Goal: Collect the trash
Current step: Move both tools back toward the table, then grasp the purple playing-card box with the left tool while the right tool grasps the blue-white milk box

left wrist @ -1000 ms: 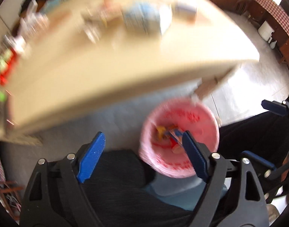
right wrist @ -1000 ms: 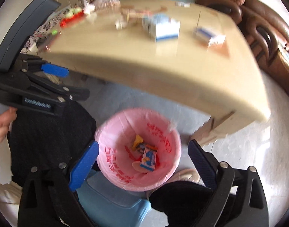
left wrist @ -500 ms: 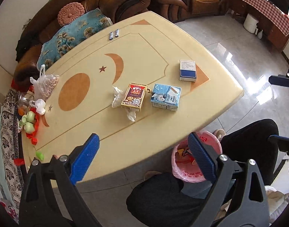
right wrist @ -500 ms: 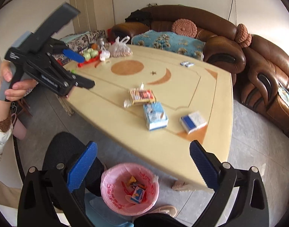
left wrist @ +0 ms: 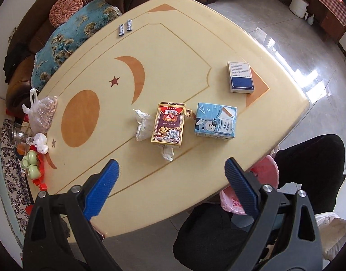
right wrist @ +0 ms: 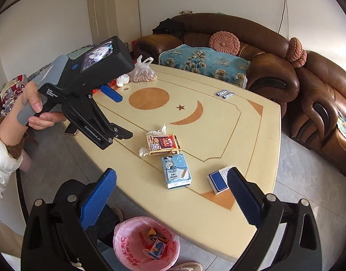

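Left wrist view: our left gripper (left wrist: 170,179) and right gripper (right wrist: 171,194) both hang spread wide and empty. Crumpled white tissue wad (left wrist: 143,124) on the cream oval table (left wrist: 105,67) touches the red card box (left wrist: 169,123); likely featherlight and soft, so pinch its bulk. Pink-lined trash bin (right wrist: 124,246) under the table edge holds small packets.

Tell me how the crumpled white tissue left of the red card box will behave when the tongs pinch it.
The crumpled tissue looks thin and wrinkled, so it should probably squash flat and weigh almost nothing. Lying loose beside the red card box, it may slide if nudged.
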Motion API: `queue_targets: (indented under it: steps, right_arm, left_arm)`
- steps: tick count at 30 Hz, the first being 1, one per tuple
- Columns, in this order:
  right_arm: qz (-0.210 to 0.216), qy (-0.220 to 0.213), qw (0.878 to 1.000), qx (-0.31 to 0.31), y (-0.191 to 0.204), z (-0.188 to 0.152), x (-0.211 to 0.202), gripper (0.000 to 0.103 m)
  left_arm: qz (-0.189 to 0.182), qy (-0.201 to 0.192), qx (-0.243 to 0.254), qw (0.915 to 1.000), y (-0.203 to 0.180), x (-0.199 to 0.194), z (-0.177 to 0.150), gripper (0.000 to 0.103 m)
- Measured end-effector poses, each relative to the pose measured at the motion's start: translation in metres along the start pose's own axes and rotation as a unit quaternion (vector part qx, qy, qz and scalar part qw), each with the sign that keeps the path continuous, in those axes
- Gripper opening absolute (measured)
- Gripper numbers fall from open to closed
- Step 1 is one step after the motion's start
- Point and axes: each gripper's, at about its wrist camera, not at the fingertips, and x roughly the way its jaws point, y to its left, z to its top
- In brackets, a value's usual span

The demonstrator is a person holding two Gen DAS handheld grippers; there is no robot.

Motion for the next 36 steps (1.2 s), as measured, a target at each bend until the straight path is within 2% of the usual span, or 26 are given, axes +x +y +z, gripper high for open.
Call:
queue_targets:
  steps: [7,20,30,36]
  right_arm:
    - [0.012,0.032,0.999,-0.003,-0.008,-0.002,0.048,0.096]
    - [0.051,0.115,0.992,-0.001,-0.021,-0.030,0.143,0.096]
    - [0.058,0.154,0.986,-0.007,-0.024,-0.039,0.206,0.096]
    - [0.063,0.170,0.983,-0.006,-0.025,-0.041,0.235,0.096]
  left_arm:
    - [-0.014,0.029,0.018,0.9993,-0.002,0.044,0.015,0.092]
    - [-0.035,0.083,0.038,0.9952,0.001,0.121,0.035,0.092]
    - [-0.053,0.110,0.034,0.9919,0.006,0.160,0.048,0.092]
    - [-0.070,0.113,0.019,0.9909,0.015,0.166,0.055,0.092]
